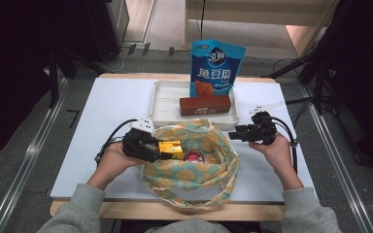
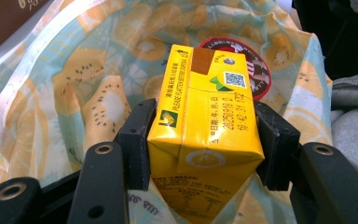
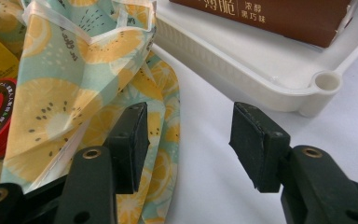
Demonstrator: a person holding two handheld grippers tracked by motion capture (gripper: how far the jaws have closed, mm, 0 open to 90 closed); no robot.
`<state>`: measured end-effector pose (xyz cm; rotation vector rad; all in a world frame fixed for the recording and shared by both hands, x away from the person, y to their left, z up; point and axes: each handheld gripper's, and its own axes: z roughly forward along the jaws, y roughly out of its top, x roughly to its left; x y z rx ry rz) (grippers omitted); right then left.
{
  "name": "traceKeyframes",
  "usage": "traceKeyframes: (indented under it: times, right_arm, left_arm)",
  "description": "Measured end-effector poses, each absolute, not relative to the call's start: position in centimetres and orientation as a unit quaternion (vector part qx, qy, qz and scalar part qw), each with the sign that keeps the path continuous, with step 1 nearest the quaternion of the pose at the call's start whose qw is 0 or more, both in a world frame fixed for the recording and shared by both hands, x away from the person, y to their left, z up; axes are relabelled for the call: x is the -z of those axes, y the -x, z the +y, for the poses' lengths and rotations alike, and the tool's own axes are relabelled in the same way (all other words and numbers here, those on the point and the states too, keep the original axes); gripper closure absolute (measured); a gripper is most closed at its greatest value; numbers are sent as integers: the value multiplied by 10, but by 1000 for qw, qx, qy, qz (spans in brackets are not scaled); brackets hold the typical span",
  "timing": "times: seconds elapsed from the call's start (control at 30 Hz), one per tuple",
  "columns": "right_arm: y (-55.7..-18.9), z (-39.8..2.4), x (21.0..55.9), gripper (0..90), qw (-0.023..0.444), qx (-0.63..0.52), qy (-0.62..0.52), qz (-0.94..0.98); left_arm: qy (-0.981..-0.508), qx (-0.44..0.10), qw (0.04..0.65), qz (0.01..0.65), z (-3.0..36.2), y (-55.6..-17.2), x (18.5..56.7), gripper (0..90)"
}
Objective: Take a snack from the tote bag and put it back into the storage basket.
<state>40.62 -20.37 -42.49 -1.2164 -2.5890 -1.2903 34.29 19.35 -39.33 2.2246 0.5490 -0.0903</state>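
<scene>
My left gripper [image 1: 163, 150] [image 2: 207, 140] is shut on a yellow drink carton [image 1: 173, 146] [image 2: 205, 102], its pads pressing both side faces. The carton hangs in the mouth of a fruit-print cloth bag [image 1: 209, 167] [image 2: 74, 93]. A red round tin [image 1: 193, 156] [image 2: 256, 70] lies inside the bag just beyond the carton. My right gripper [image 1: 234, 133] [image 3: 193, 144] is open at the bag's right edge, above the white table top, with nothing between its fingers. The bag's rim [image 3: 74, 70] lies beside and under its left jaw.
A white tray [image 1: 165, 104] [image 3: 242, 70] behind the bag holds a brown box [image 1: 205, 105] [image 3: 270, 14]. A blue snack pouch [image 1: 217, 65] stands at the tray's back edge. Cables trail from both grippers across the white table top [image 1: 111, 102].
</scene>
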Motion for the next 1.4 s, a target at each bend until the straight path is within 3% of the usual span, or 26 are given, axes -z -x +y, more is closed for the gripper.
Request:
traceKeyframes:
  times: [0.77,1.4]
  right_arm:
    - [-407,-204,425,479,5,413,389,-824]
    - [-406,-202,424,477,8,417,387,-822]
  left_arm:
    - [-861,40,451,231,194,-345,364,488]
    - [-858,8,460,229,201,-348,319,492]
